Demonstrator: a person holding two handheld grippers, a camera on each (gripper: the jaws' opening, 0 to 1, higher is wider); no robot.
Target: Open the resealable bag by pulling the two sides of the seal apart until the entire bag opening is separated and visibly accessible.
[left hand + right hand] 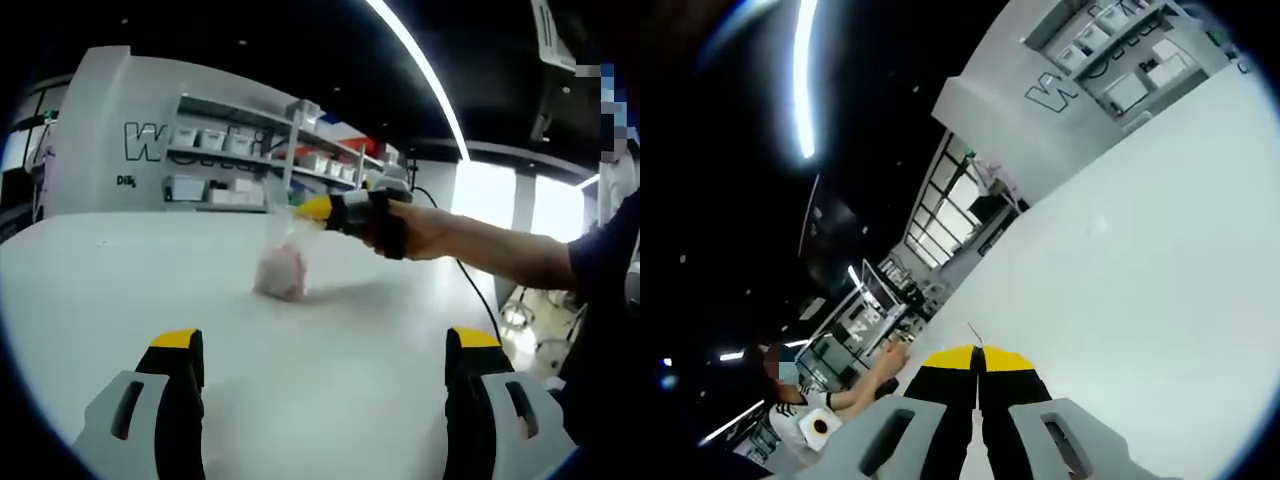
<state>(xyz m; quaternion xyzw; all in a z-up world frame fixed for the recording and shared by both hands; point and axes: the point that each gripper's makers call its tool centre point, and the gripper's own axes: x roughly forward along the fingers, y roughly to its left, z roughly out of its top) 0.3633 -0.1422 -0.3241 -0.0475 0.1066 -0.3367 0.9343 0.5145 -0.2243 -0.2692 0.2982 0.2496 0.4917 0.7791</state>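
While the right claw [318, 208] is pinching the top edge of the resealable bag [282, 262] with its jaws closed together, the bag is hanging upright, its long axis vertical and its bottom resting on the white counter [120, 290]. The left claw [325, 345] is standing wide and empty, and the bag is lying straight ahead of it, well apart. The bag is looking clear, with something pale pink bunched at its bottom.
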